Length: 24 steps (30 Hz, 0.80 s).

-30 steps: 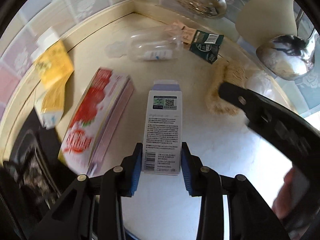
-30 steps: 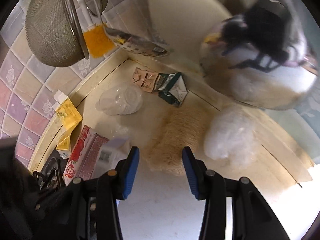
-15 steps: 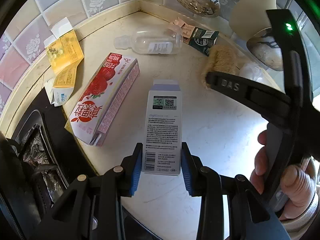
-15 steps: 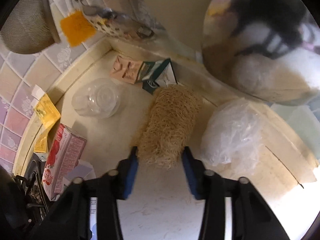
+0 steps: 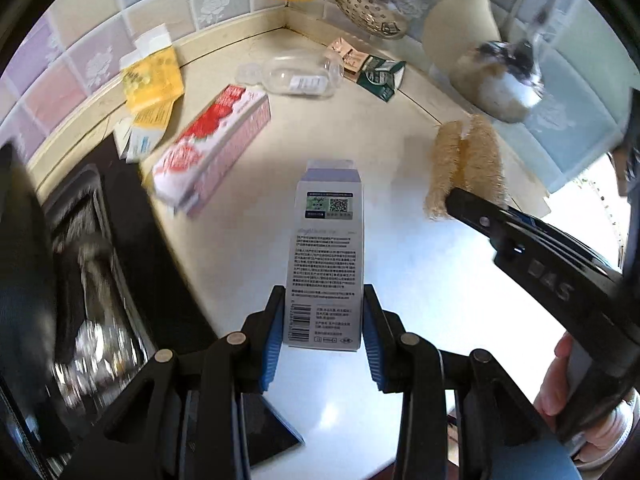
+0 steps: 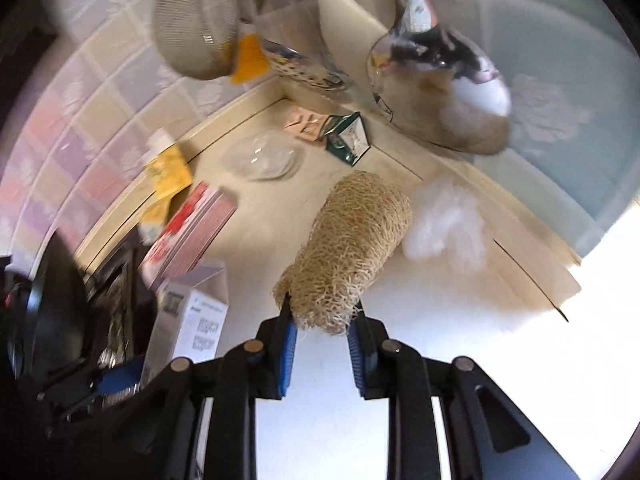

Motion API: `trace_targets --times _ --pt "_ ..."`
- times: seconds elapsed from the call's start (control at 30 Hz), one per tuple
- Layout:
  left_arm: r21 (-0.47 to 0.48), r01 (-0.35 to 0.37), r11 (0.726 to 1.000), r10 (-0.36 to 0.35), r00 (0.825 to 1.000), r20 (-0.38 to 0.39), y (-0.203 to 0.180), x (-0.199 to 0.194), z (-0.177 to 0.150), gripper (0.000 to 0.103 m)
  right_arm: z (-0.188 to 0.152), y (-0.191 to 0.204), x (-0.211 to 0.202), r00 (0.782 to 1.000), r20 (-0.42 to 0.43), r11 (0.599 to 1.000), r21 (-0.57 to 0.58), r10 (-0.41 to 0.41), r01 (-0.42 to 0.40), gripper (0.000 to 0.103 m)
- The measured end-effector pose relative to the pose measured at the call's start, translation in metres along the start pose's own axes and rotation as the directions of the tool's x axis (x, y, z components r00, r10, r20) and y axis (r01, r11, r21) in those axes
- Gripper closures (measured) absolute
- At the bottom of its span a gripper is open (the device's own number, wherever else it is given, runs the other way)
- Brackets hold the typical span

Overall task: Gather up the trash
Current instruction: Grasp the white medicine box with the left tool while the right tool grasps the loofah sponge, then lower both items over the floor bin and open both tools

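My left gripper [image 5: 323, 322] is shut on a white and lilac carton box [image 5: 326, 256] and holds it above the counter; the box also shows in the right wrist view [image 6: 192, 316]. My right gripper [image 6: 322, 334] is shut on the near end of a tan loofah sponge [image 6: 352, 244], which is lifted off the counter; the loofah shows in the left wrist view [image 5: 466, 168] too. On the counter lie a red strawberry box [image 5: 212, 152], a yellow packet [image 5: 154, 76], a clear plastic bottle [image 5: 296, 78] and a dark green carton [image 5: 380, 78].
A crumpled clear plastic bag [image 6: 448, 220] lies by the right wall. A strainer [image 6: 196, 28], a slotted spoon [image 5: 372, 12] and a ladle [image 6: 448, 96] hang over the corner. A black stove [image 5: 80, 280] lies at the left, beyond the counter edge.
My right gripper closed on the loofah and raised it. My left gripper drew back and up with the box. The camera views shifted away from the corner.
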<state>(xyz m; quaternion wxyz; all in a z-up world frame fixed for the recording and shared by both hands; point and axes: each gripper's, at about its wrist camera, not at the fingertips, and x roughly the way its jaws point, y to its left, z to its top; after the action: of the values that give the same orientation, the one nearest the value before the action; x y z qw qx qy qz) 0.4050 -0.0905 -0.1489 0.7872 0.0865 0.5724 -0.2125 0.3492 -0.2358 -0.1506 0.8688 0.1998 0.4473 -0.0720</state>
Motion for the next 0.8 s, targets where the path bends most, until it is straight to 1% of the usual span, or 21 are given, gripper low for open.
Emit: trace_targets --times 0.17,0.3,0.43,0.53,0.67,0.8 --pt "-0.03 -0.015 0.999 0.016 0.999 0.037 -0.013 -0.026 -0.049 0.069 -0.033 -0.005 -0.045 0.999 0.016 0.996 -0.08 0.052 -0.05 0.08" --pt "-0.047 -0.013 0.999 0.015 0.999 0.048 -0.021 -0.046 -0.085 0.069 -0.062 -0.011 -0.071 0.996 0.001 0.988 -0.128 0.086 -0.085 0.08" --pt "-0.02 -0.013 1.0 0.014 0.999 0.051 -0.027 -0.066 -0.117 0.069 -0.092 -0.017 -0.094 0.994 -0.02 0.986 -0.132 0.103 -0.105 0.08" --pt "-0.001 0.006 1.0 -0.006 0.999 0.054 -0.029 -0.078 -0.139 0.069 -0.116 -0.019 -0.112 0.993 -0.024 0.985 -0.126 0.115 -0.117 0.08" --pt "0.03 0.037 0.999 -0.039 0.998 0.054 -0.03 -0.089 -0.169 0.069 -0.15 -0.017 -0.13 0.995 -0.032 0.989 -0.112 0.096 -0.099 0.08" --pt "0.04 0.071 0.997 -0.073 0.996 0.054 -0.025 -0.097 -0.206 0.069 -0.189 -0.011 -0.14 0.994 -0.062 0.993 -0.077 0.085 -0.089 0.08"
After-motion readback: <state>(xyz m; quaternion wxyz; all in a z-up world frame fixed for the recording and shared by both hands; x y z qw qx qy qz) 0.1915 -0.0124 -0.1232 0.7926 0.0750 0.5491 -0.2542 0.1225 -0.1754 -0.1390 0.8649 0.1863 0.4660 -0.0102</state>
